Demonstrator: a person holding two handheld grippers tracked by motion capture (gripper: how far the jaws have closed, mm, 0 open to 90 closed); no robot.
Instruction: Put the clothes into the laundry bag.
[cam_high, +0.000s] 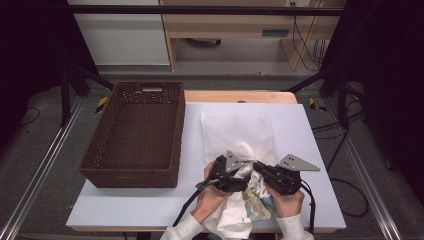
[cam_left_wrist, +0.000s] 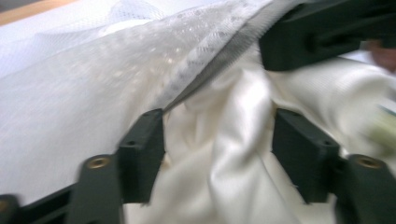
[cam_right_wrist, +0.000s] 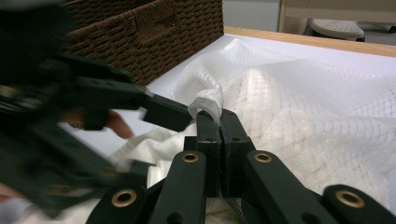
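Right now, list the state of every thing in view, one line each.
Mesh laundry bag: lying flat on the table, mouth edge pinched.
White garment: crumpled, partly inside the bag.
Wicker basket: upright, empty.
Left tool: open, astride the garment.
Right tool: shut on the bag's edge.

White mesh bag (cam_high: 235, 132); cream garment (cam_left_wrist: 233, 154), floral print; brown woven basket (cam_high: 135, 135); black grippers.
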